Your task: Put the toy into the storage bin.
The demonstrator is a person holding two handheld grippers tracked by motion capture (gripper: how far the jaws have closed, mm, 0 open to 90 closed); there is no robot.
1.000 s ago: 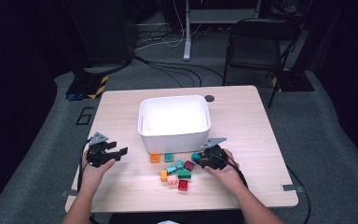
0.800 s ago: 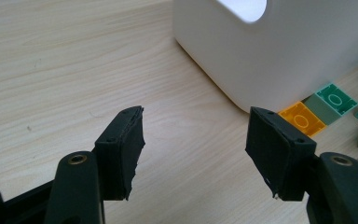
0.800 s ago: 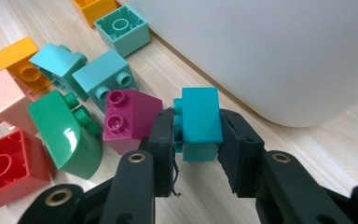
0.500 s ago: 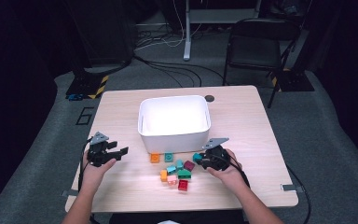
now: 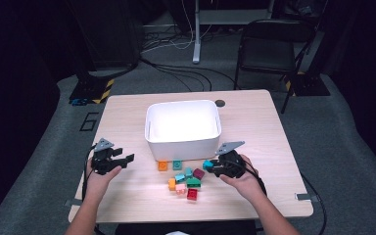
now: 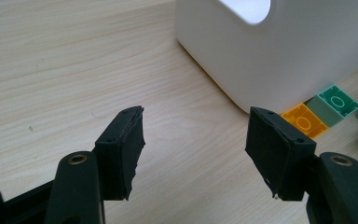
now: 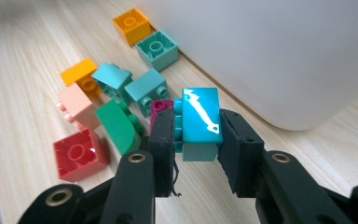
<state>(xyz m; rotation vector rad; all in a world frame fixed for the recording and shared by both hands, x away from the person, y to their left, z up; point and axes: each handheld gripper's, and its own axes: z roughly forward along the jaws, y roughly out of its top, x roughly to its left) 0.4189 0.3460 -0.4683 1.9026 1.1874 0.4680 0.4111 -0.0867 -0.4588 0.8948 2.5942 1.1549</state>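
My right gripper [image 7: 196,140] is shut on a glossy blue brick [image 7: 199,116], lifted a little above the table beside the white bin [image 7: 279,51]. In the high view that right gripper [image 5: 214,166] holds the blue brick [image 5: 207,164] just in front of the bin's [image 5: 183,142] right corner. Below it lies a loose pile: an orange brick [image 7: 130,23], teal bricks [image 7: 156,46], a green brick [image 7: 116,126], a pink brick [image 7: 77,106], a red brick [image 7: 77,153]. My left gripper [image 5: 122,159] rests at the table's left, jaws open and empty, also seen from its own camera [image 6: 193,149].
The wooden table [image 5: 254,122] carries a small dark round disc [image 5: 220,103] behind the bin. A folding chair [image 5: 267,54] and cables stand on the floor beyond the far edge. Bare tabletop lies to the left and right of the bin.
My right gripper has risen slightly with the blue brick in it, moving toward the bin. The left gripper has kept still.
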